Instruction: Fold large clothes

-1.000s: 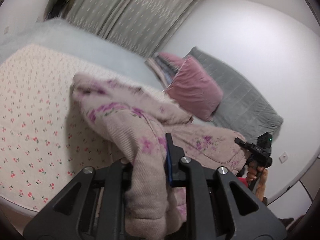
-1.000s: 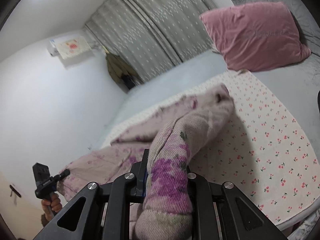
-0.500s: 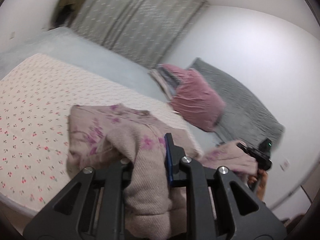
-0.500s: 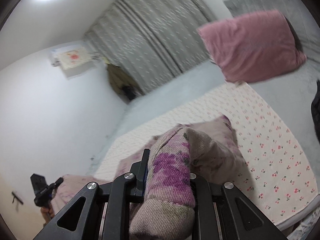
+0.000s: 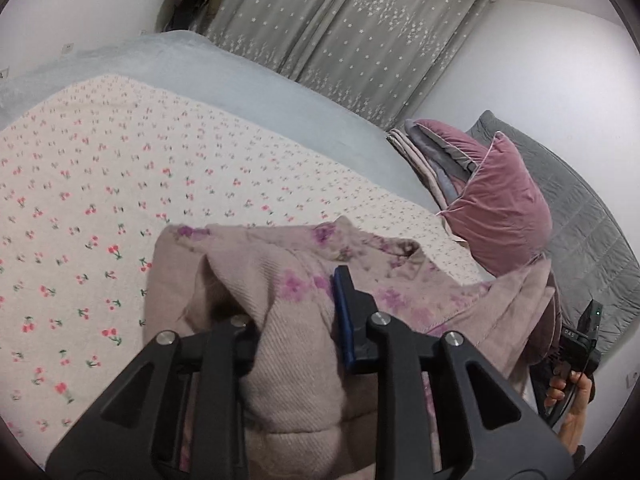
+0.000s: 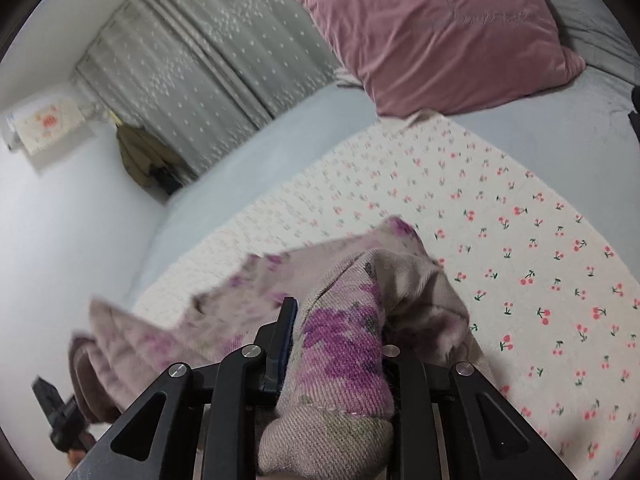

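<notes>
We see a bed (image 5: 280,92) under a pale blue cover, with a cherry-print sheet (image 5: 120,184) spread toward its near edge. A pink velvet pillow (image 6: 440,32) leans on a grey quilted headboard (image 5: 584,232). Grey star-patterned curtains (image 5: 344,28) hang beyond the far edge, between white walls (image 5: 552,68).

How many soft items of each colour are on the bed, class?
Pink velvet pillow: 1
Grey quilted pillow: 1
Mauve floral garment, held by both grippers: 1
Cherry-print sheet: 1
Total: 4
</notes>
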`<state>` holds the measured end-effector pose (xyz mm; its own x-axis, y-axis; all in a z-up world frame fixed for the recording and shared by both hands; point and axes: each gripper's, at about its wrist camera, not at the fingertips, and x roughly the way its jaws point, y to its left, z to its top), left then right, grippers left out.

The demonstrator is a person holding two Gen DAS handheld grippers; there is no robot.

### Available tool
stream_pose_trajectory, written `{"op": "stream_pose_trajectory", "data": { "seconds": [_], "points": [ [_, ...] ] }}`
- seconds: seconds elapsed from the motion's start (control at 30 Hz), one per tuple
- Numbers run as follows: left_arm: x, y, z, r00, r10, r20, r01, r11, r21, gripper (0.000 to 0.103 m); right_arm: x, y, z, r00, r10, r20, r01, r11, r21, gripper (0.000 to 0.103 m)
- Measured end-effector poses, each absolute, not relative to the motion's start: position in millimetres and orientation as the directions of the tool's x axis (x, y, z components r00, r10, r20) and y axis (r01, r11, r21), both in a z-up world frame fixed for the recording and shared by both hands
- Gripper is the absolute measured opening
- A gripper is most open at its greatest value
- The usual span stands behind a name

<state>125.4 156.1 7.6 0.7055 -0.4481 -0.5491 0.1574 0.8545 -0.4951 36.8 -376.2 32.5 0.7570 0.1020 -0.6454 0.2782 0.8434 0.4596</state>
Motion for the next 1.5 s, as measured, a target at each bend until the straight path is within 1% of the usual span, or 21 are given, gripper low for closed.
{"op": "stream_pose_trajectory", "data": {
  "seconds": [0.07, 0.13, 0.17, 0.2, 0.27, 0.33, 0.4, 0.5, 0.53, 0.6, 0.7, 0.77, 0.83, 0.93, 1.03, 1.1, 1.2, 1.3, 1.4, 1.43, 1.5],
  "points": [
    [132, 152, -8, 0.697, -0.435, -0.57, 0.129, 0.858, -0.497, 0.03, 43, -375, 22, 0.741, 0.091, -0.665, 0.278, 0.86, 0.428, 0.027],
    [136, 147, -9, 0.678, -0.446, -0.585, 0.132, 0.856, -0.5, 0.044, 46, -374, 18, 0.756, 0.093, -0.648, 0.251, 0.873, 0.419, 0.029],
    [135, 144, -5, 0.675, -0.463, -0.574, 0.158, 0.851, -0.5, 0.058, 47, -374, 17, 0.762, 0.098, -0.64, 0.244, 0.873, 0.423, 0.03],
    [134, 142, -1, 0.673, -0.479, -0.563, 0.184, 0.846, -0.499, 0.068, 47, -376, 16, 0.77, 0.11, -0.628, 0.235, 0.867, 0.44, 0.031],
    [130, 138, 7, 0.672, -0.487, -0.558, 0.213, 0.848, -0.485, 0.076, 46, -381, 15, 0.781, 0.132, -0.61, 0.234, 0.844, 0.482, 0.033],
    [124, 137, 14, 0.676, -0.488, -0.552, 0.224, 0.85, -0.477, 0.079, 45, -385, 15, 0.794, 0.168, -0.584, 0.22, 0.816, 0.534, 0.04],
    [118, 139, 19, 0.685, -0.492, -0.538, 0.219, 0.843, -0.492, 0.083, 46, -384, 20, 0.798, 0.204, -0.567, 0.184, 0.814, 0.551, 0.056],
    [104, 154, 31, 0.738, -0.467, -0.486, 0.208, 0.844, -0.495, 0.088, 40, -380, 30, 0.819, 0.234, -0.524, 0.127, 0.816, 0.564, 0.072],
    [100, 159, 34, 0.753, -0.464, -0.466, 0.212, 0.842, -0.497, 0.089, 37, -379, 33, 0.827, 0.235, -0.511, 0.115, 0.819, 0.562, 0.074],
    [90, 170, 41, 0.782, -0.451, -0.429, 0.213, 0.841, -0.497, 0.096, 28, -376, 41, 0.849, 0.211, -0.484, 0.102, 0.834, 0.542, 0.08],
    [84, 178, 43, 0.782, -0.446, -0.435, 0.216, 0.849, -0.482, 0.097, 12, -370, 56, 0.876, 0.189, -0.444, 0.068, 0.863, 0.501, 0.08],
    [82, 178, 43, 0.756, -0.458, -0.467, 0.236, 0.857, -0.458, 0.097, 0, -364, 64, 0.884, 0.188, -0.428, 0.035, 0.887, 0.461, 0.081],
    [83, 172, 40, 0.722, -0.465, -0.513, 0.263, 0.869, -0.418, 0.097, -7, -355, 68, 0.876, 0.178, -0.448, 0.016, 0.918, 0.397, 0.081],
    [84, 158, 32, 0.664, -0.485, -0.568, 0.331, 0.873, -0.358, 0.097, -2, -331, 60, 0.831, 0.173, -0.528, -0.019, 0.959, 0.284, 0.081],
    [91, 135, 18, 0.567, -0.535, -0.626, 0.418, 0.842, -0.341, 0.097, 22, -303, 35, 0.729, 0.174, -0.662, -0.037, 0.976, 0.215, 0.081],
    [101, 117, 6, 0.521, -0.528, -0.671, 0.439, 0.839, -0.32, 0.097, 42, -284, 13, 0.65, 0.171, -0.741, -0.045, 0.981, 0.188, 0.081],
    [118, 94, -10, 0.495, -0.492, -0.716, 0.44, 0.853, -0.282, 0.097, 65, -265, -9, 0.601, 0.121, -0.79, -0.053, 0.992, 0.111, 0.081],
    [134, 86, -14, 0.534, -0.457, -0.711, 0.415, 0.875, -0.25, 0.097, 83, -257, -14, 0.619, 0.073, -0.782, -0.047, 0.997, 0.056, 0.081],
    [149, 94, -12, 0.564, -0.439, -0.7, 0.355, 0.894, -0.274, 0.097, 96, -272, -13, 0.659, 0.021, -0.752, 0.023, 0.999, 0.048, 0.081],
    [154, 101, -10, 0.583, -0.425, -0.692, 0.317, 0.904, -0.288, 0.097, 98, -277, -12, 0.67, -0.017, -0.742, 0.062, 0.998, 0.033, 0.081],
    [159, 116, -2, 0.637, -0.385, -0.668, 0.223, 0.921, -0.319, 0.097, 95, -296, -6, 0.685, -0.185, -0.705, 0.227, 0.973, -0.035, 0.081]
  ]
}}
